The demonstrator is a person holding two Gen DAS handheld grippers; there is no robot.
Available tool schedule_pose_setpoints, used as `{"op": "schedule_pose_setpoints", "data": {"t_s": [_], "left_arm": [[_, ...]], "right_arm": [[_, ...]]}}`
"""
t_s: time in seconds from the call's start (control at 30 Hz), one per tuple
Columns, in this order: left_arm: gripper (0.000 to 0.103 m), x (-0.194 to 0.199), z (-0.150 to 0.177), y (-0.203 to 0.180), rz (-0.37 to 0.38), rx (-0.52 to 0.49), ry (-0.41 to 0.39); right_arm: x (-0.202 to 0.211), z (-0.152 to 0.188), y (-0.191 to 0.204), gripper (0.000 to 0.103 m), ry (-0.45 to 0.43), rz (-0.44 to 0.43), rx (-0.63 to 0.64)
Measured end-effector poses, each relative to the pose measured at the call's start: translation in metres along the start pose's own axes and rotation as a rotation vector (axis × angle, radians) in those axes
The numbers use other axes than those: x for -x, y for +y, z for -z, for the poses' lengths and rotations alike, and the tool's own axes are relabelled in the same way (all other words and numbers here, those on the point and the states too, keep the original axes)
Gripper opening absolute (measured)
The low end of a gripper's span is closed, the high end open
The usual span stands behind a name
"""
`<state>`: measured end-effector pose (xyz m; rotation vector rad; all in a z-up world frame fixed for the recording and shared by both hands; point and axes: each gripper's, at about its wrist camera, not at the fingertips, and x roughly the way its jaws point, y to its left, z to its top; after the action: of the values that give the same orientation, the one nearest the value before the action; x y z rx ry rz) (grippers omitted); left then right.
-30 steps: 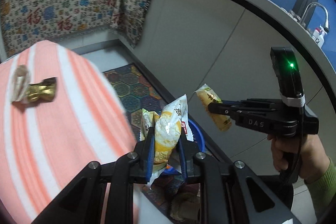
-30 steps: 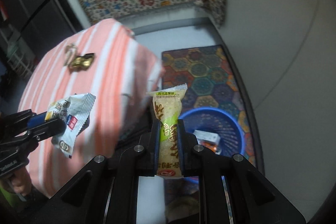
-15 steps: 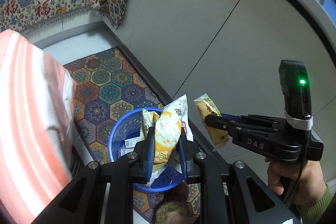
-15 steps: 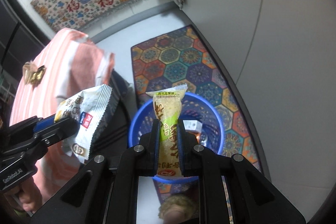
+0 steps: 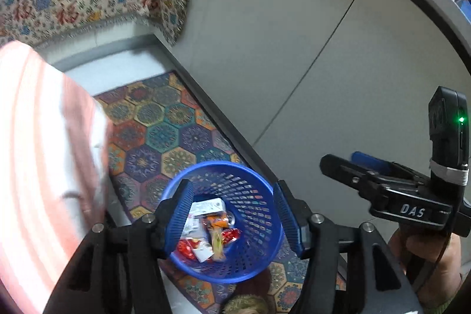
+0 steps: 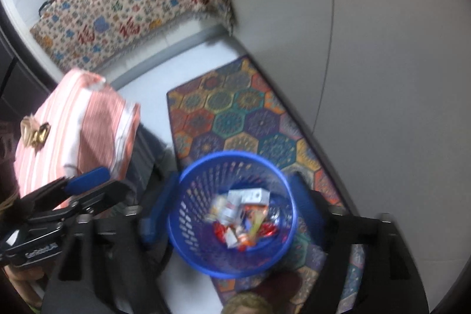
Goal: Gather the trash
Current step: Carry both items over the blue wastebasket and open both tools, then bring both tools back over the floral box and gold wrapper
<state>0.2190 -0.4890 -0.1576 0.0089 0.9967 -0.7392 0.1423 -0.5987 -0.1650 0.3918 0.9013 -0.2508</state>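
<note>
Gold wrapper [image 6: 38,134] on striped cloth [image 6: 88,119], only in right wrist view.

1. The left wrist view looks steeply down between its own spread fingers, straight into the blue basket [image 5: 223,221] on the patterned rug [image 5: 164,131].
2. The right wrist view looks down at the same basket [image 6: 232,214] from close above, blurred.
3. Each view catches the other tool: the right gripper [image 5: 341,164] at the right edge, the left gripper [image 6: 100,181] at lower left.
4. Both share the striped cloth [image 6: 79,134].
</note>
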Motion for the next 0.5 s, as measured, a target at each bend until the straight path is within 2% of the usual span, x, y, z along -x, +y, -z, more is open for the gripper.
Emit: {"op": "schedule_pose_setpoints", "data": {"t_s": [0.1, 0.27, 0.4, 0.5], "left_arm": [[0.058, 0.024, 0.008, 0.004, -0.021, 0.006, -0.020], [0.060, 0.073, 0.036, 0.018, -0.081, -0.001, -0.053], [0.062, 0.118, 0.069, 0.043, -0.203, -0.039, -0.079], [0.062, 0.145, 0.091, 0.074, -0.291, -0.039, -0.094]], "right_arm": [[0.008, -0.002, 0.015, 0.100, -0.046, 0.048, 0.058], [0.019, 0.000, 0.051, 0.101, -0.143, 0.196, 0.255], [0.015, 0.000, 0.073, 0.101, -0.169, 0.255, 0.352], [0.019, 0.001, 0.097, 0.101, -0.199, 0.228, 0.379]]}}
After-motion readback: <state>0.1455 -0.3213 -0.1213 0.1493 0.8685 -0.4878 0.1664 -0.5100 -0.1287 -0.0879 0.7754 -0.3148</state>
